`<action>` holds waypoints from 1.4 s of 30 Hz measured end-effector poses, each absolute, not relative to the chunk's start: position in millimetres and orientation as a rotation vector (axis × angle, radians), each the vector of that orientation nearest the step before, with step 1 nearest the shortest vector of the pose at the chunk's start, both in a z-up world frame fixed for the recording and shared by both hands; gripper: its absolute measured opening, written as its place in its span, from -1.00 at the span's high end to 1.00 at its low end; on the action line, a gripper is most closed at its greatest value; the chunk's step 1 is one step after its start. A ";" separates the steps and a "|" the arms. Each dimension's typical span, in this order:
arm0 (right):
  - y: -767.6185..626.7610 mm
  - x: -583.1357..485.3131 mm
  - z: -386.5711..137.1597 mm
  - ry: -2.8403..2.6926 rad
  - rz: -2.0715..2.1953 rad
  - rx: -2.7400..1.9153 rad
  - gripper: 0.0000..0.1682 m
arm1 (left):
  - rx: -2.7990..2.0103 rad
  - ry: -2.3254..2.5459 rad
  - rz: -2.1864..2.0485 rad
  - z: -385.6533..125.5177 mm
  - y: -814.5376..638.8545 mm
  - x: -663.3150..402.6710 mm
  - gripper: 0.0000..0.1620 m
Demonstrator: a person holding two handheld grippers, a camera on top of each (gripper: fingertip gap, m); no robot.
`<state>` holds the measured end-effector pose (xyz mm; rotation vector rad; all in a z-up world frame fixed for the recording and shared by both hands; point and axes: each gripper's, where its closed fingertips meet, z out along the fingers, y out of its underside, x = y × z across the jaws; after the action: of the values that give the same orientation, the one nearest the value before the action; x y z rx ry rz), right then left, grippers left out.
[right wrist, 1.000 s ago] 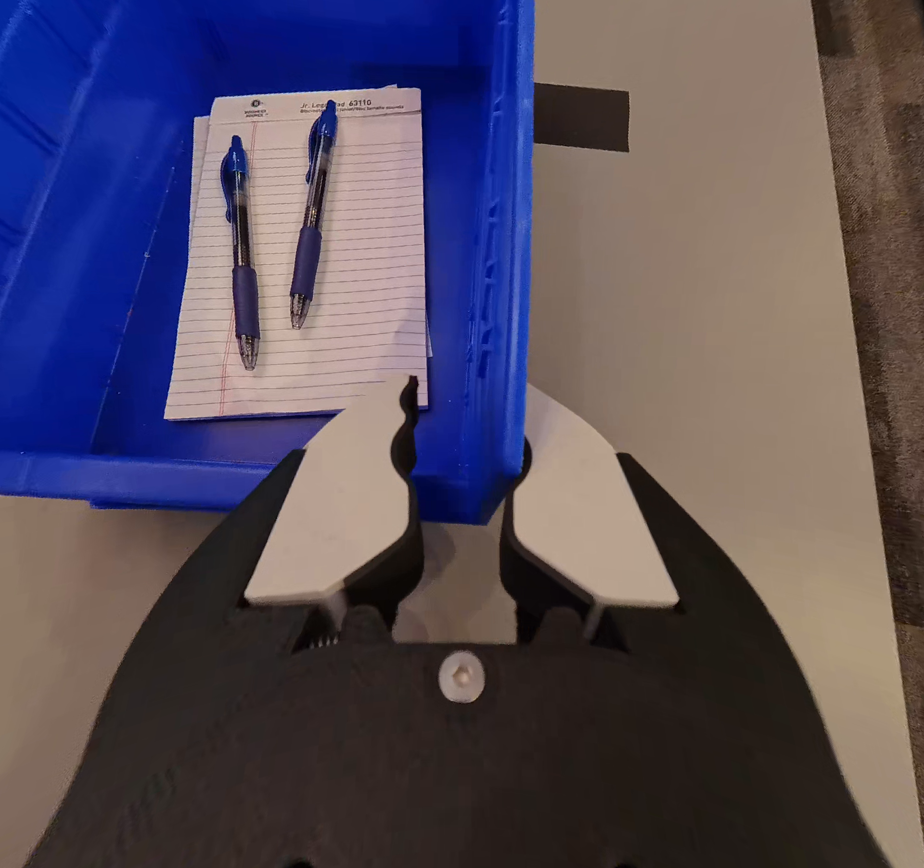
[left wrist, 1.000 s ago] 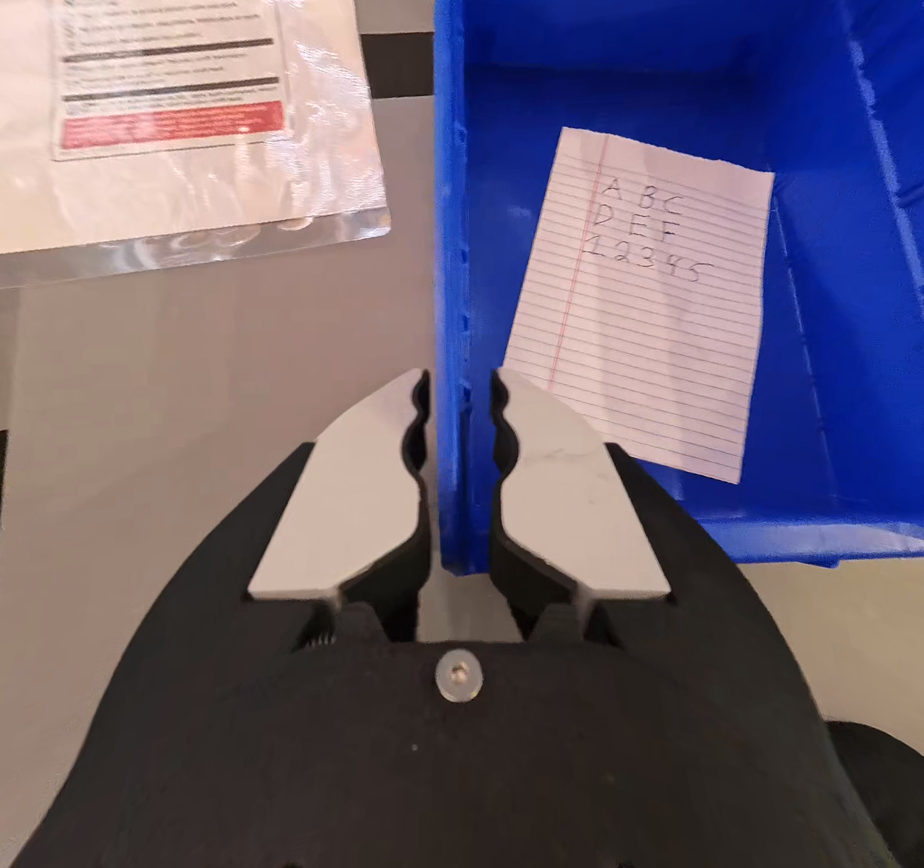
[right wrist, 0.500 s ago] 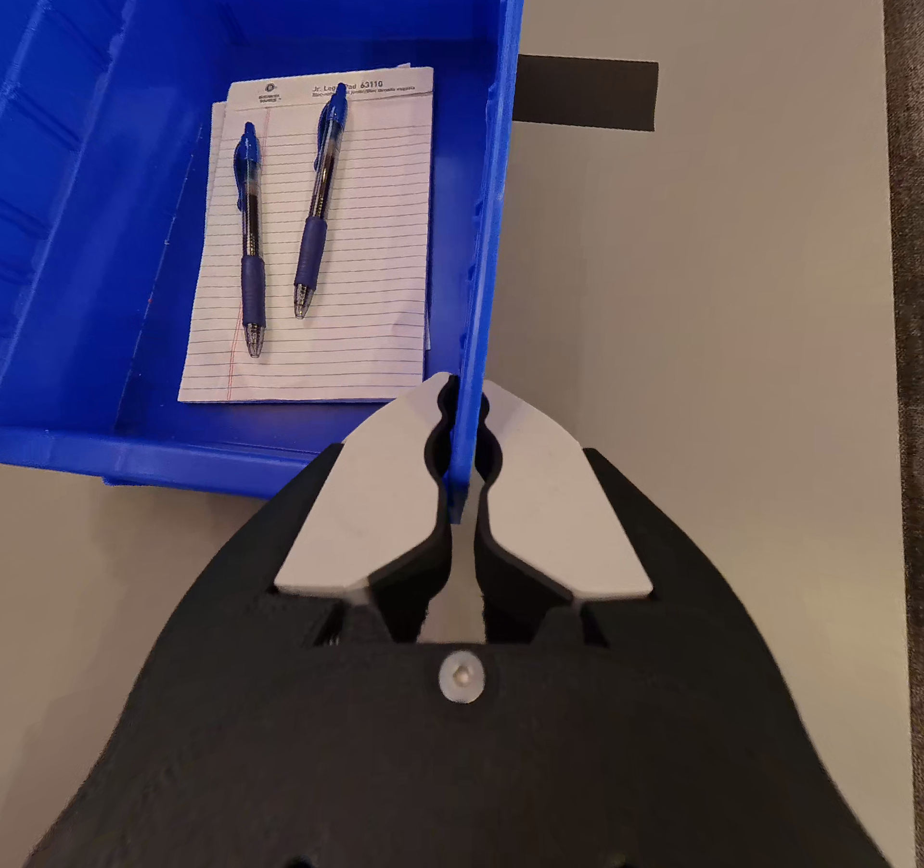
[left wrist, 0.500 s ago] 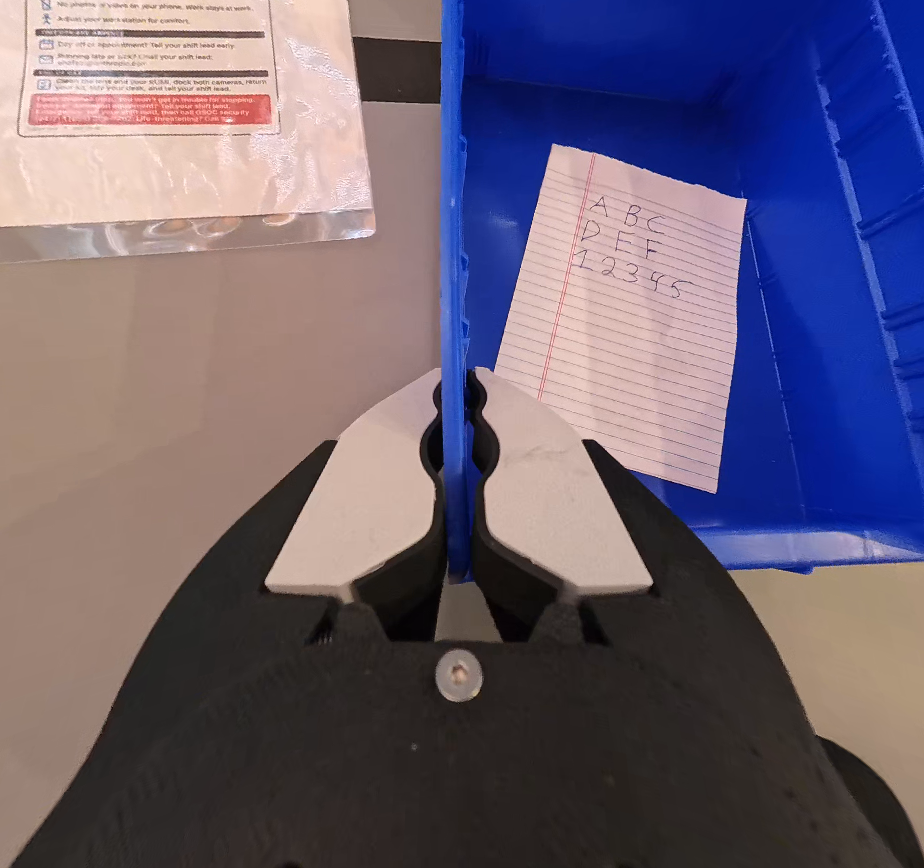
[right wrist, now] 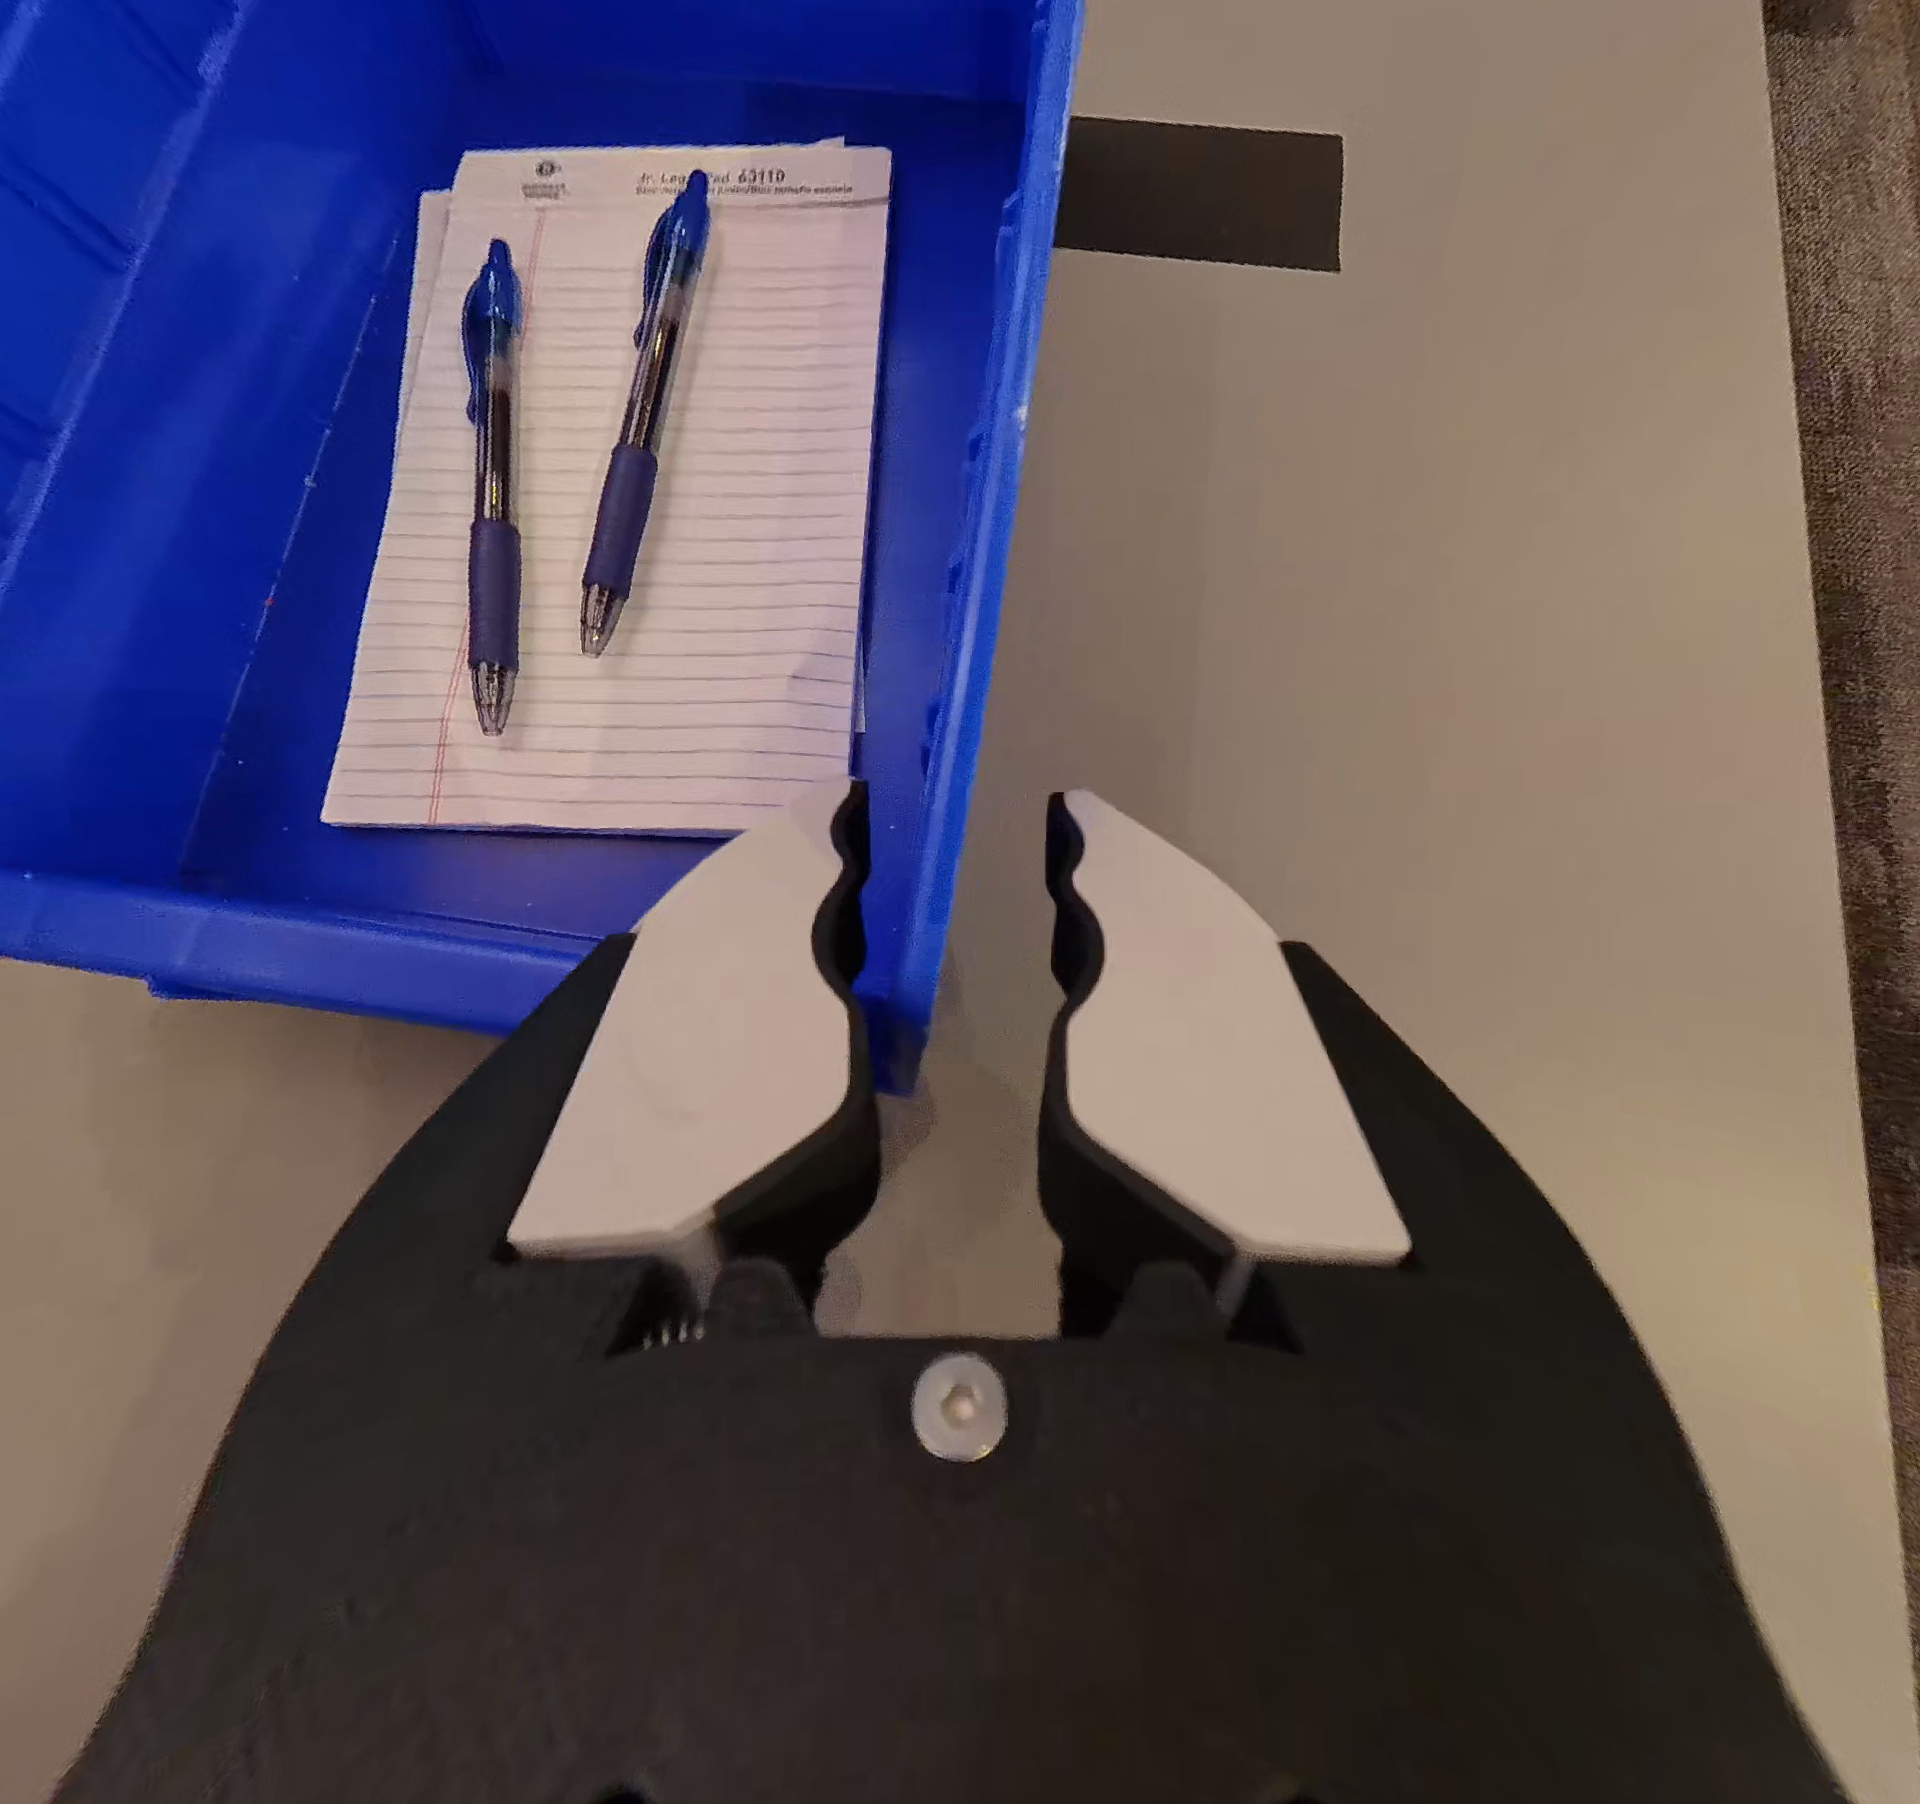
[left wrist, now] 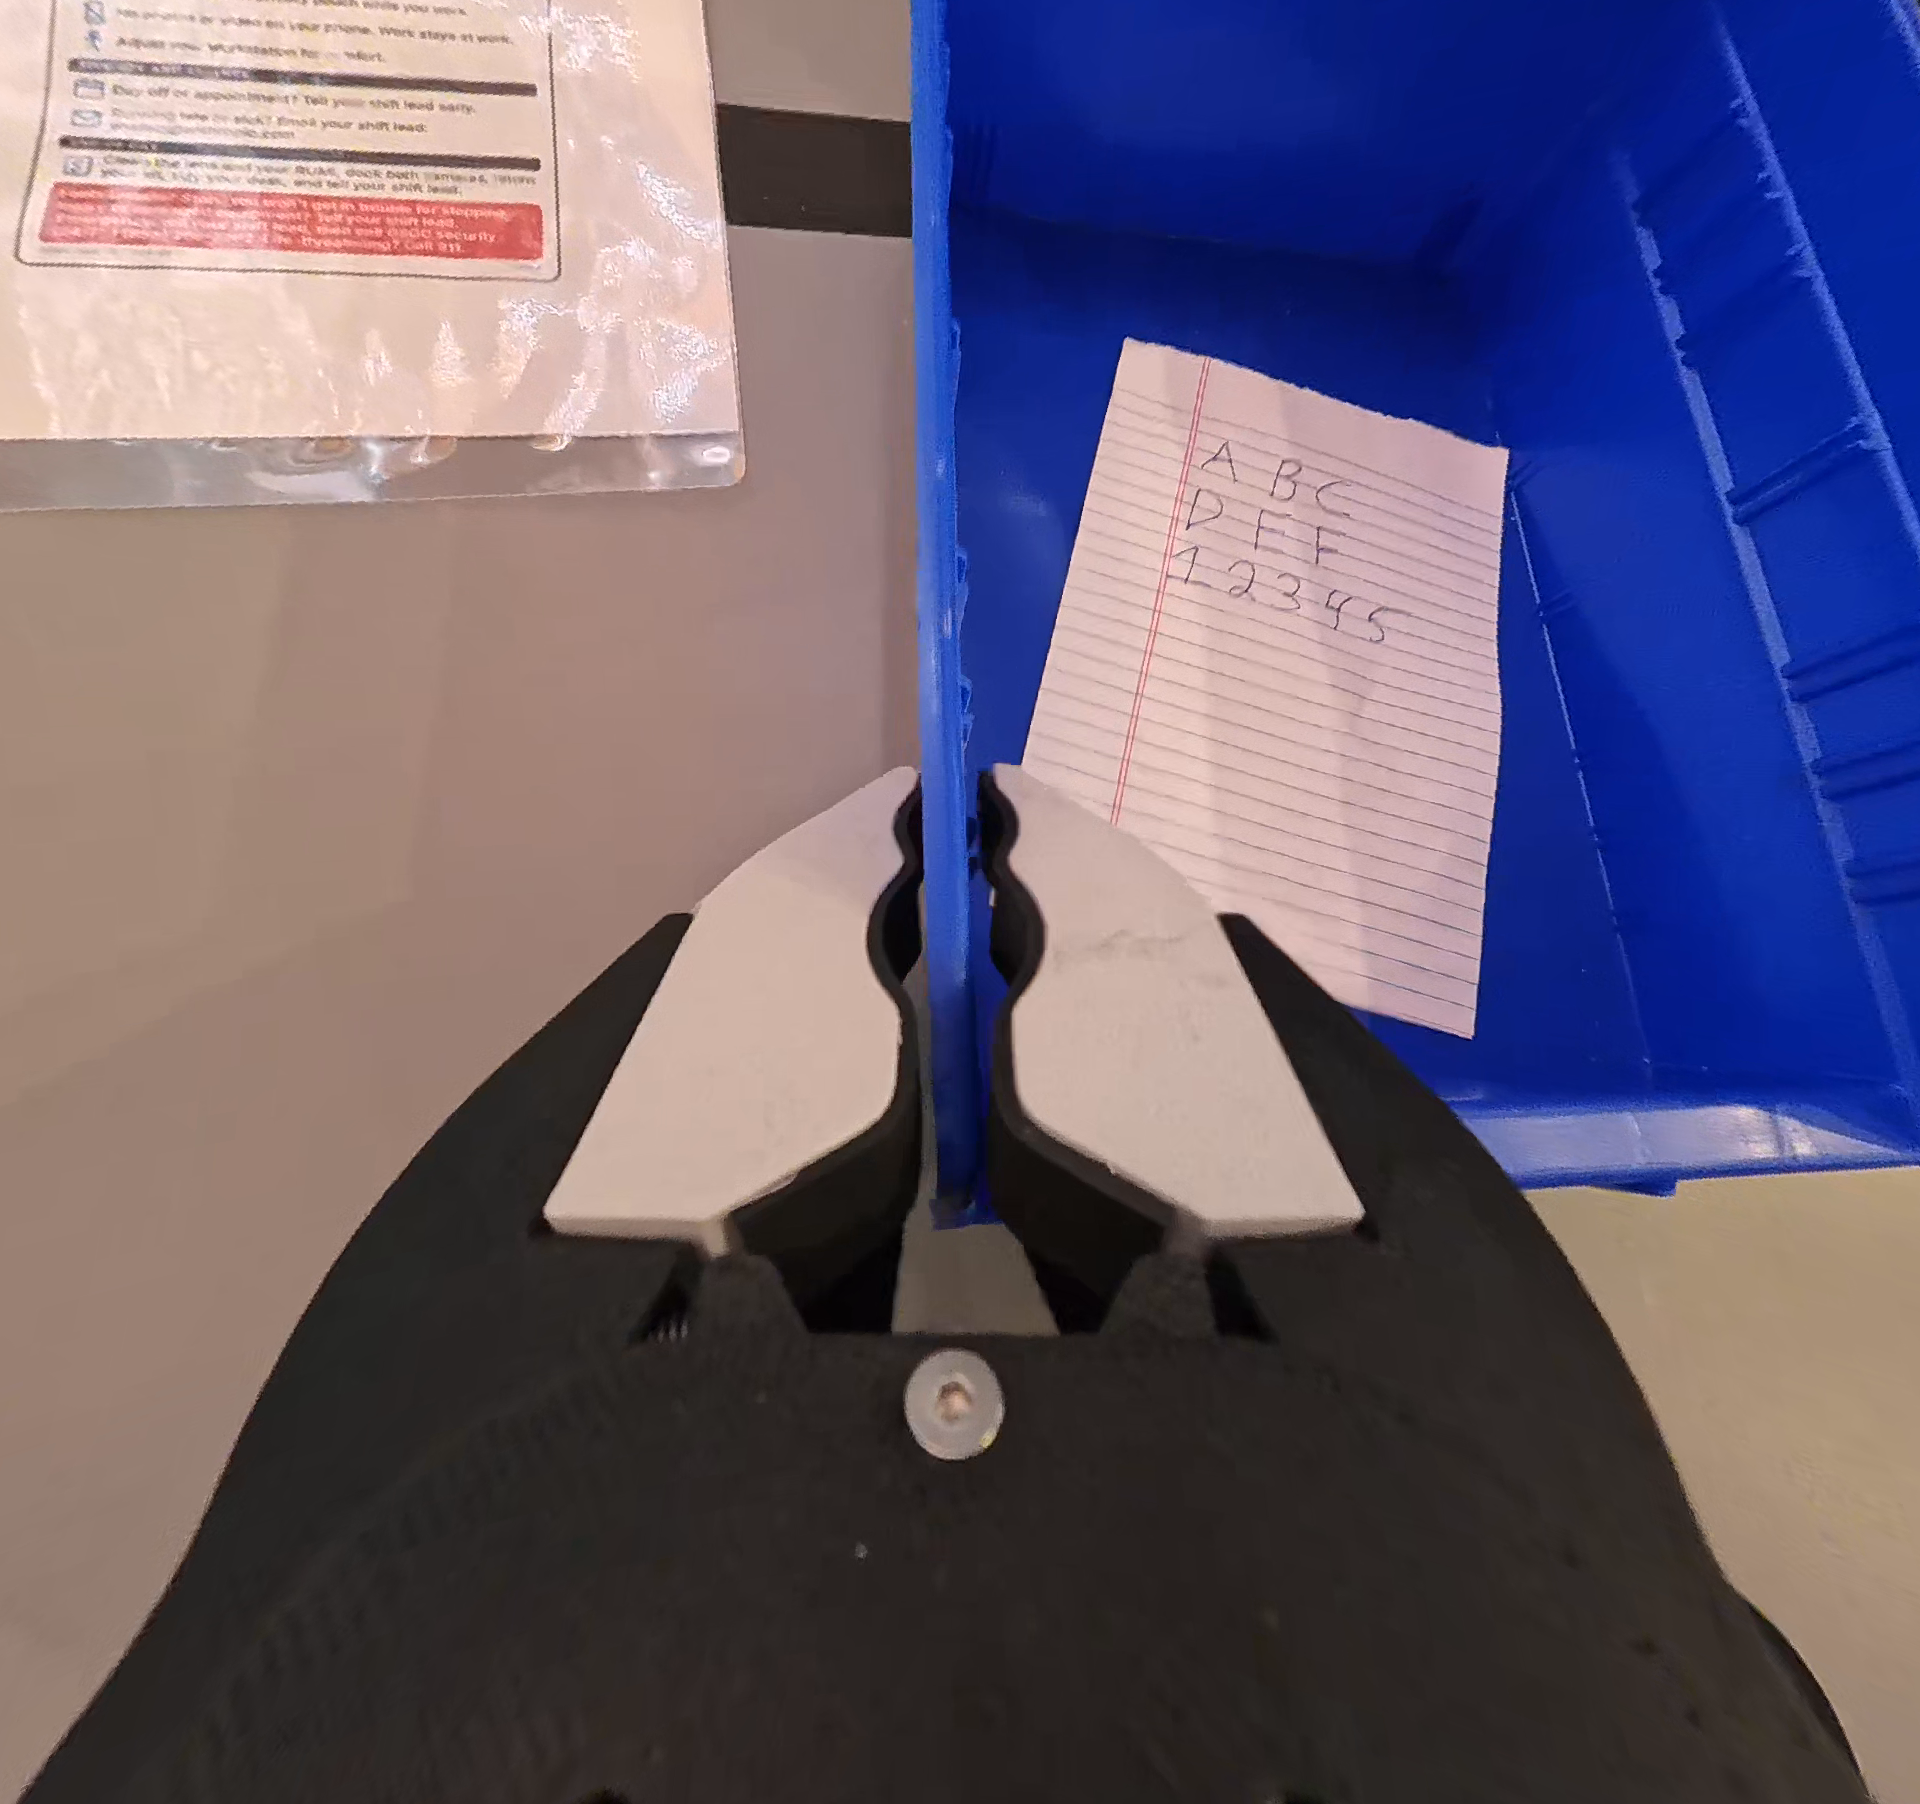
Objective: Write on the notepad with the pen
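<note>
A blue plastic bin [left wrist: 1195,92] stands on a grey table. In the right wrist view the bin [right wrist: 208,300] holds a white lined notepad [right wrist: 727,507] with two blue pens lying on it, one on the left [right wrist: 490,487] and one on the right [right wrist: 639,435]. A loose lined sheet [left wrist: 1299,767] with handwriting lies at the bin's other end. My left gripper [left wrist: 951,783] is shut on the bin's left wall near its front corner. My right gripper [right wrist: 956,798] is open and straddles the bin's right wall, with the wall nearer its left finger.
A laminated printed sheet [left wrist: 364,196] lies on the table left of the bin. A strip of black tape [right wrist: 1205,196] is stuck to the table beside the bin's right wall. The table's right edge meets dark carpet [right wrist: 1860,507]. There is about 80 centimeters between the tips of the two grippers.
Both grippers closed on the bin's side walls half a second ago. My right gripper has since opened and let go of the right wall. My left gripper still grips the left wall.
</note>
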<state>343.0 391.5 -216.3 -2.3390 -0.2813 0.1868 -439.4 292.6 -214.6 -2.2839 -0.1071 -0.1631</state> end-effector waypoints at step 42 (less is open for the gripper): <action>290.4 265.3 -208.1 -0.622 0.302 -2.401 0.95 | -2.059 -0.173 -0.111 -142.8 258.1 -483.2 0.94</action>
<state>265.3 290.4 -208.1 -2.4013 -0.6225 0.3023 -483.2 258.1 -142.8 -2.0594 -0.1734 -0.1112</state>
